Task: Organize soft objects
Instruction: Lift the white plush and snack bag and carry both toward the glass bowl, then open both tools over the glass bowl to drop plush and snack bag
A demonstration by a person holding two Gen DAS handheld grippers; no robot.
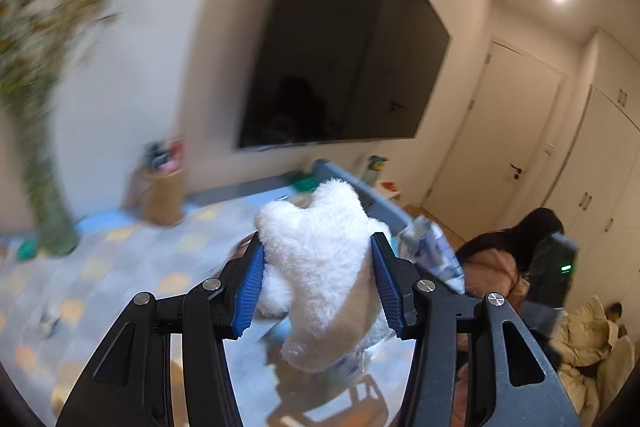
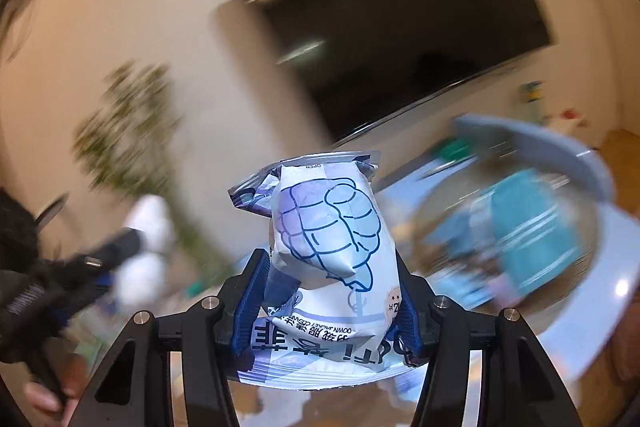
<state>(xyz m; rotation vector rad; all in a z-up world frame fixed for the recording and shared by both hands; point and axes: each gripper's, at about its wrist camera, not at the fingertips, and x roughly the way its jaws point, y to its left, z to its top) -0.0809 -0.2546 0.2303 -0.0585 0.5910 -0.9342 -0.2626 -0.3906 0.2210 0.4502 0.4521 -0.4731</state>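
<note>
1. Your left gripper pinches a white plush toy between its blue pads. The toy fills the lower centre of the left wrist view and hangs down below the jaws.
2. Your right gripper is pressed onto a soft wipes pack printed with a down jacket drawing. The pack stands in the lower centre of the right wrist view, with its long axis pointing away from the jaws, along the fingers.
3. Both hands are loaded and lifted off the surface, so I judge you are carrying the two things to their place.
4. A blue tray with a teal cloth lies in the right part of the right wrist view. It is to the right of the pack and nearer to your right hand, if that is the goal.
5. Both views are blurred, so I cannot tell the exact place for the drop.
6. In the left wrist view the pack shows just right of the toy, so the two grippers are close together.
</note>
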